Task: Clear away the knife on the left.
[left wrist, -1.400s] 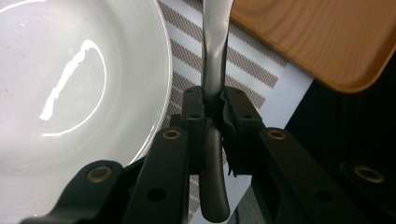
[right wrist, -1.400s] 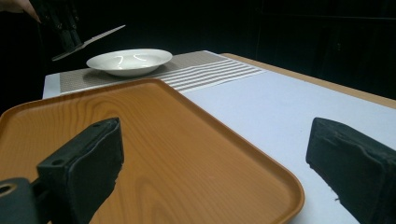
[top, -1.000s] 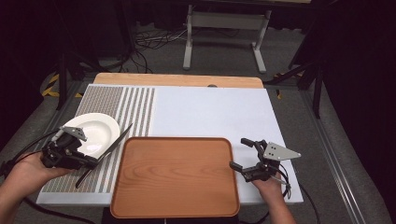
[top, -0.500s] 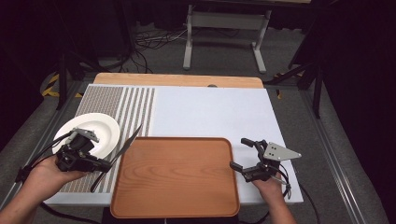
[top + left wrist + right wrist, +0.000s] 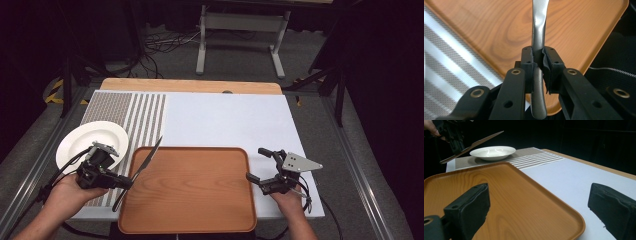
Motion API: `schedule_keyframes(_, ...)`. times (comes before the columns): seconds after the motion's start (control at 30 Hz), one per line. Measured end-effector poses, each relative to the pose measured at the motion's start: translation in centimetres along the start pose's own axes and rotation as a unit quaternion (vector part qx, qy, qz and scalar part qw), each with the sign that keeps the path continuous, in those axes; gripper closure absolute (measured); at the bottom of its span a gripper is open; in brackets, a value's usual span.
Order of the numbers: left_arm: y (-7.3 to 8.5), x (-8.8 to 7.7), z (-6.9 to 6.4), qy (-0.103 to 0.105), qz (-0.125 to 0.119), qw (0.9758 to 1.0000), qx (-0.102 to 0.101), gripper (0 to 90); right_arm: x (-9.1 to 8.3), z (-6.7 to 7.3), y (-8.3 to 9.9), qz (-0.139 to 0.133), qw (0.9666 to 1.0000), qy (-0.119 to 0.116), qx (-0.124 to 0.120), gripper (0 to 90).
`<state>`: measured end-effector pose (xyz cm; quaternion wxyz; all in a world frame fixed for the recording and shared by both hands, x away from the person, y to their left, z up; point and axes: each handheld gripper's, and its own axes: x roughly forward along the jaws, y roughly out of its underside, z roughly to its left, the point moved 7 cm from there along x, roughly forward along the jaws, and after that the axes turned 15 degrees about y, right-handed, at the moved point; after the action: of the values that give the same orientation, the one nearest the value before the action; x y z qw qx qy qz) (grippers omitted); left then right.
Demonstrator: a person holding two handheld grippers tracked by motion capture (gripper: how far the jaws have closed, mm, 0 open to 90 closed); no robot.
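High view: left gripper (image 5: 125,182) clamps a knife (image 5: 138,171), probably mid-handle, blade slanting over the tray's (image 5: 200,220) left edge; right gripper (image 5: 257,165) gapes empty.

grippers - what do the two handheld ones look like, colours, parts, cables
Both are black, with jointed link arms. The left gripper has brass-coloured rivets on its links and dark rubbery pads on its jaws. The right gripper carries a grey three-cornered plate with small holes. A black cable trails from the left one. The forearms show no sleeves.
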<state>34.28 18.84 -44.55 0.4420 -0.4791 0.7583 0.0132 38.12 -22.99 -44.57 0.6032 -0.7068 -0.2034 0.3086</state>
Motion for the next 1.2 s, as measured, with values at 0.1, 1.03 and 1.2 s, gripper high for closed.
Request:
schedule_keyframes(0.1,0.0,0.8,0.0,0.003,0.000,1.0000,-0.002,80.1,0.0,0.1,0.0,-0.001,1.0000,-0.001,0.000,4.6)
schedule_keyframes(1.03,0.0,5.3,0.1,-0.004,0.026,0.9994,-0.024,80.1,-0.2,0.1,-0.2,-0.005,1.0000,-0.003,-0.003,4.6)
schedule_keyframes(1.2,0.1,5.7,0.3,-0.010,0.030,0.9991,-0.027,80.0,-0.2,0.1,-0.2,-0.006,1.0000,-0.004,-0.003,4.6)
